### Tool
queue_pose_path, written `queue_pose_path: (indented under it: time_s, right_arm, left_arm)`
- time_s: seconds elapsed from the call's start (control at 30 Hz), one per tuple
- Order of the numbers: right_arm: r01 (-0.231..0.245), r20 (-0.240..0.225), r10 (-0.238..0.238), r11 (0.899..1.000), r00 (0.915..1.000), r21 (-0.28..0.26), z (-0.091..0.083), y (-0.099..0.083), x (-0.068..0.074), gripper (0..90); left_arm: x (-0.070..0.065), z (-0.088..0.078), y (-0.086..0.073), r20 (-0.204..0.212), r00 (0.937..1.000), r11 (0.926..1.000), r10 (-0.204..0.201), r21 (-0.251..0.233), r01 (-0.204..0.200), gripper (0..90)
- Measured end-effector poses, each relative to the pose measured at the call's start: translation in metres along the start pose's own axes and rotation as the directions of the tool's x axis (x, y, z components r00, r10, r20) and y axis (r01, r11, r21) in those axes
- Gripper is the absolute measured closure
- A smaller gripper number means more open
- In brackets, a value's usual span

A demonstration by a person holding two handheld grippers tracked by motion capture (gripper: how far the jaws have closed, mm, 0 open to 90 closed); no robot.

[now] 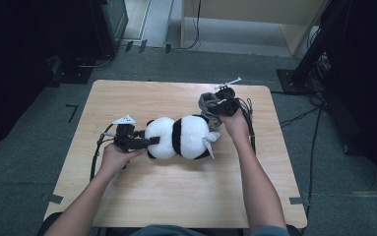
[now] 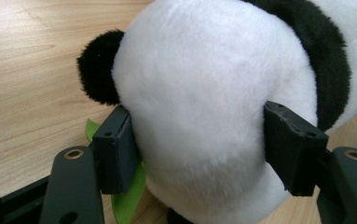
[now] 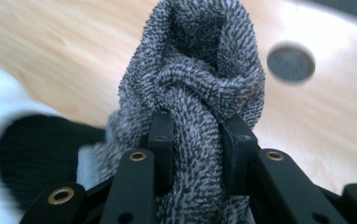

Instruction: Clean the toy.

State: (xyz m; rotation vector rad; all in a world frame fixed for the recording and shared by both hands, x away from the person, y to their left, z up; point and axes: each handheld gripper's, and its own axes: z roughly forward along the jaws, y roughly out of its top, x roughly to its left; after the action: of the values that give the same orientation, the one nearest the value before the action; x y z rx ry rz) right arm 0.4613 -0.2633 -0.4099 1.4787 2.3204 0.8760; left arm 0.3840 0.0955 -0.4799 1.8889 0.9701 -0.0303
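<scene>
So we've got the left tongs [image 1: 152,141] clamped on the plush panda [image 1: 180,137], one jaw on each side of its white round end, pads sunk into the fur in the left gripper view. A green felt bit [image 2: 128,196] peeks out under the near jaw.

The panda lies about mid-surface, a touch toward 12 o'clock from dead centre on the wooden surface [image 1: 176,196]. Its long axis runs roughly 9 to 3, with the clamped white end at 9 and the tagged end at 3. We can't tell from here which end is the head.

Further out at about 1 o'clock, the right tongs [image 1: 210,105] are pinching a grey knit sock [image 3: 199,88], jaws nearly together with the fabric bunched between them and the open cuff standing up beyond the tips. A blurry black panda limb [image 3: 36,154] sits just beside it.

Our guess is that the sock goes onto a paw. To do that well we'd keep the left clamp steady so the toy can't roll, line the cuff opening up with the limb, and pull along the limb rather than across it, or the fabric will just bunch up.
</scene>
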Motion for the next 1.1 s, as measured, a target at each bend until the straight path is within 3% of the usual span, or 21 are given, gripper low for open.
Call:
queue_pose_path:
  time_s: [0.17, 0.33, 0.57, 0.73, 0.87, 1.0, 1.1]
  right_arm:
    - [0.064, -0.032, -0.066, 0.995, 0.9973, -0.070, -0.021, 0.020, 0.024, 70.4]
    - [0.165, -0.064, -0.172, 0.982, 0.9831, -0.097, -0.029, 0.041, 0.063, 70.3]
    - [0.255, -0.137, -0.268, 0.961, 0.9537, -0.104, -0.013, 0.059, 0.123, 70.3]
    - [0.304, -0.182, -0.310, 0.951, 0.9332, -0.059, 0.012, 0.058, 0.160, 70.2]
    - [0.339, -0.209, -0.335, 0.941, 0.9188, -0.017, 0.033, 0.048, 0.175, 70.2]
    - [0.373, -0.181, -0.370, 0.928, 0.9113, -0.017, 0.037, 0.044, 0.175, 70.2]
    - [0.387, -0.142, -0.384, 0.922, 0.9123, -0.009, 0.033, 0.043, 0.169, 70.3]
  left_arm:
    - [0.000, 0.000, 0.000, -0.003, 1.0000, 1.0000, -0.001, -0.005, 0.001, 33.1]
    - [-0.001, 0.000, 0.000, -0.005, 1.0000, 1.0000, -0.003, -0.009, 0.003, 33.1]
    - [-0.002, 0.000, 0.001, -0.012, 0.9999, 1.0000, 0.001, -0.007, -0.002, 33.7]
    - [-0.004, -0.001, 0.001, -0.025, 0.9996, 0.9999, 0.016, -0.006, -0.016, 34.3]
    - [-0.005, -0.001, 0.002, -0.035, 0.9993, 0.9999, 0.013, -0.002, -0.013, 35.3]
    - [-0.004, 0.000, 0.002, -0.028, 0.9996, 1.0000, 0.002, -0.005, -0.002, 35.6]
    - [-0.004, -0.001, 0.002, -0.030, 0.9995, 1.0000, 0.006, -0.002, -0.006, 35.6]
